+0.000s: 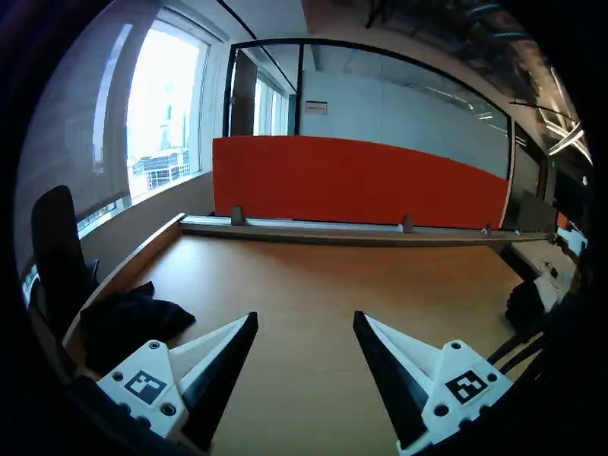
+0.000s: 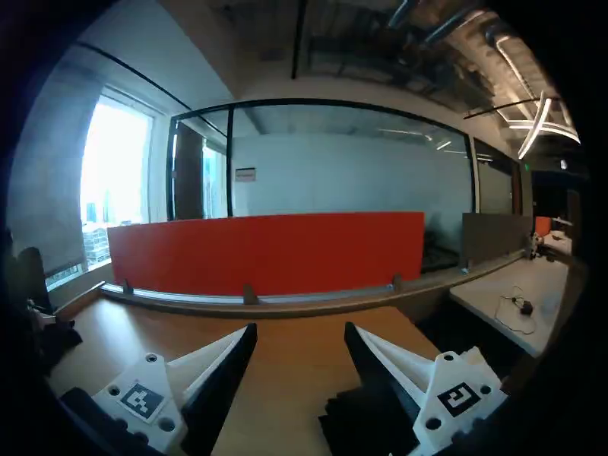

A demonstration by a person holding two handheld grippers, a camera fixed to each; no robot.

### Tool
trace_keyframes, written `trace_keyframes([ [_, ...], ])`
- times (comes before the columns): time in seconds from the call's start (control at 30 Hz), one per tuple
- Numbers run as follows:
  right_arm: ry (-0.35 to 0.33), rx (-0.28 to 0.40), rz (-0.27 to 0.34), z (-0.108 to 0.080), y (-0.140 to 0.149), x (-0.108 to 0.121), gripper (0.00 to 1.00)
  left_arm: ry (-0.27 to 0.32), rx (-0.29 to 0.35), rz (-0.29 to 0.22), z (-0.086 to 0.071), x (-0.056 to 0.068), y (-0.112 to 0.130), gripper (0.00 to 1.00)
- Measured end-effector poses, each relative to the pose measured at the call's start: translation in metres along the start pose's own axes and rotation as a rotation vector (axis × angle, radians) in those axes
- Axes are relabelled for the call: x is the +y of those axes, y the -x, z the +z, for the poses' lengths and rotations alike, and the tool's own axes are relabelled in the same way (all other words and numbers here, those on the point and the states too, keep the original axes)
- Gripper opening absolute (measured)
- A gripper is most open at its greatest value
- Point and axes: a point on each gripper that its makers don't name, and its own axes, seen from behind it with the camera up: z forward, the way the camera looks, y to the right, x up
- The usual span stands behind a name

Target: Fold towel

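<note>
A wide wooden surface (image 1: 319, 289) is seen in both views, bounded at its far edge by a long red partition (image 1: 357, 182) held in a grey rail. A large bright window (image 1: 163, 129) is located to the left of the partition. A white desk (image 2: 517, 289) is shown in the right gripper view beyond the right end of the partition, with a thin cable (image 2: 520, 305) lying on it. A dark chair (image 1: 57, 251) is placed at the left edge of the surface.

The towel (image 1: 133, 319), dark in colour, is left crumpled in a heap on the surface near its left edge, just beside the left gripper (image 1: 304, 334) and not touched by it. The fingers (image 1: 220, 357) of this gripper are spread wide, with bare wood between them.

The right gripper (image 2: 300, 342) is held above the surface with its fingers (image 2: 395, 365) likewise spread and nothing between them. A dark ridged stack (image 2: 353, 422) is seen below one finger; whether contact is made cannot be told.
</note>
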Motion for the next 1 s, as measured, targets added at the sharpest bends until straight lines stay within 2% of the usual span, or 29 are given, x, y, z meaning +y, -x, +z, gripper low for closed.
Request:
trace_keyframes([
  [0.2, -0.04, 0.019, -0.015, 0.001, -0.012, -0.026, 0.89, -0.01, 0.071, -0.013, 0.0, -0.006, -0.024, 0.93],
  [0.57, -0.089, 0.047, -0.017, 0.005, -0.024, -0.074, 0.89, -0.005, 0.174, -0.008, -0.006, -0.004, -0.06, 0.93],
  [0.77, -0.093, 0.042, -0.021, 0.008, -0.019, -0.084, 0.89, -0.005, 0.202, -0.014, -0.008, -0.005, -0.067, 0.93],
  [1.0, -0.08, 0.046, -0.025, 0.002, -0.023, -0.089, 0.89, 0.0, 0.219, -0.012, -0.01, -0.007, -0.065, 0.93],
])
